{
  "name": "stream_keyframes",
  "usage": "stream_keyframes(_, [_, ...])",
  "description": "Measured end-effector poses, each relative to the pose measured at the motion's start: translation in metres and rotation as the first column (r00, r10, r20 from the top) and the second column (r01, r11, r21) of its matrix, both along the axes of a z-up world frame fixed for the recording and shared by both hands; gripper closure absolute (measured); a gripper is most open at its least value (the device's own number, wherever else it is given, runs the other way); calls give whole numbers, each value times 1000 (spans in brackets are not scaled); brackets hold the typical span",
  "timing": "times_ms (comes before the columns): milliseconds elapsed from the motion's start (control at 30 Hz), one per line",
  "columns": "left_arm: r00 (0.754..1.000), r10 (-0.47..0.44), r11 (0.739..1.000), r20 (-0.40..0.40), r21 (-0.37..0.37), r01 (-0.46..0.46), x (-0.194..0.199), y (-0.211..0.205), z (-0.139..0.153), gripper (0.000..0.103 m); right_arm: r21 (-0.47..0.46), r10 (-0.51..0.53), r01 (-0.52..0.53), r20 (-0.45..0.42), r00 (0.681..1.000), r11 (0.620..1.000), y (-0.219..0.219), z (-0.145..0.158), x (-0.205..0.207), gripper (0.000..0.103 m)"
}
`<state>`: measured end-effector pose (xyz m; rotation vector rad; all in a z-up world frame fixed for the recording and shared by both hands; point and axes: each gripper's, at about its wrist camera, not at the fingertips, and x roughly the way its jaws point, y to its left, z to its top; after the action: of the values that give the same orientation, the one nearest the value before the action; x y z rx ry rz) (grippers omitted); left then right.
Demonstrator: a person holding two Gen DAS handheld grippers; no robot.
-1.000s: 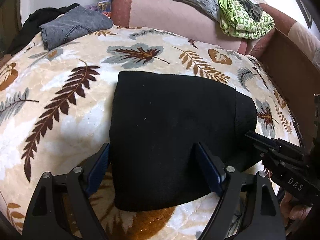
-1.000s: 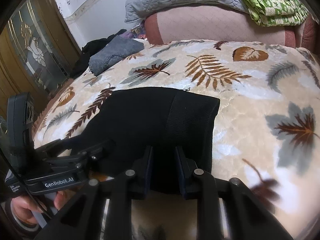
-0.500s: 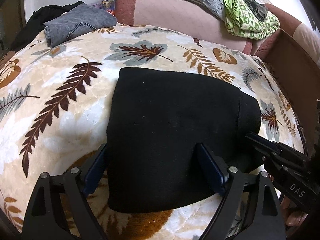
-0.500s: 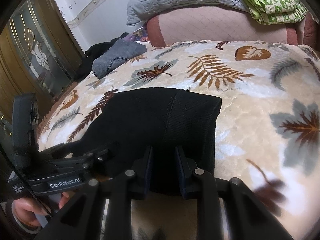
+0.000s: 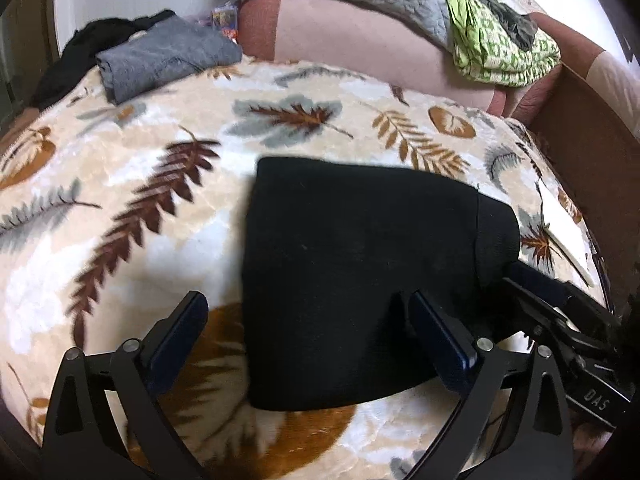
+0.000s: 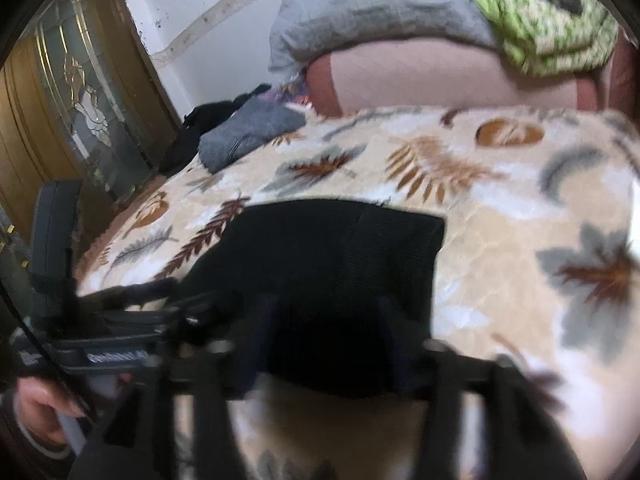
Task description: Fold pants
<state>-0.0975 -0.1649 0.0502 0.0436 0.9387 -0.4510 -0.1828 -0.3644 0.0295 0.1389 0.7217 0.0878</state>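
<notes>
We see plain black pants on a cream blanket printed with brown, rust and grey leaves. At eleven o'clock lie grey jeans; at one o'clock, a green-and-white patterned cloth.

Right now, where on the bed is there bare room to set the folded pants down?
Bare blanket lies left of the black pants, short of the grey folded garment. More lies right of them. The pillow end, with the green cloth, is crowded.
</notes>
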Motion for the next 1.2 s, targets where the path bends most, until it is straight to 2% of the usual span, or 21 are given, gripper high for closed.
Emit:
stream_keyframes(133, [1000, 15, 999, -9, -48, -15, 8, 18, 6, 2, 10, -40, 40, -1, 999, 999, -10, 1, 2, 36])
stream_keyframes(333, [999, -31, 995, -32, -98, 28, 23, 24, 2, 2, 156, -78, 92, -90, 993, 983, -39, -15, 14, 36])
stream_keyframes(400, [997, -45, 989, -66, -143, 35, 31, 26, -4, 2, 166, -94, 112, -111, 989, 980, -45, -20, 18, 35])
stream_keyframes(533, [980, -89, 960, -178, -279, 36, 44, 30, -23, 2, 290, -58, 100, -152, 987, 952, -55, -33, 27, 33])
stream_keyframes(600, [972, -115, 957, -204, -286, 53, 44, 25, -30, 2, 311, -53, 100, -155, 987, 945, -55, -37, 31, 30])
stream_keyframes(667, [972, -147, 956, -181, -279, 93, 42, 17, -34, 0, 324, -39, 94, -171, 984, 941, -56, -44, 37, 29])
stream_keyframes(767, [974, -187, 961, -130, -230, 154, 39, 1, -35, 0, 398, -28, 94, -167, 985, 913, -62, -54, 43, 27])
stream_keyframes(867, [969, -213, 958, -127, -221, 182, 41, -7, -35, 0, 383, -33, 89, -150, 988, 919, -60, -53, 43, 34])
stream_keyframes(933, [969, -216, 956, -116, -225, 187, 40, -10, -34, 8, 363, -36, 83, -135, 990, 928, -57, -49, 39, 45])
stream_keyframes(1033, [973, -211, 953, -96, -241, 183, 36, -6, -27, 30, 344, -45, 79, -105, 993, 936, -53, -39, 31, 53])
stream_keyframes(1100, [974, -217, 951, -71, -241, 194, 32, -2, -17, 48, 318, -49, 76, -90, 995, 945, -48, -29, 27, 55])
stream_keyframes(1200, [973, -226, 946, -40, -247, 210, 30, 4, 2, 53, 290, -29, 46, -60, 998, 956, -35, -12, 25, 56])
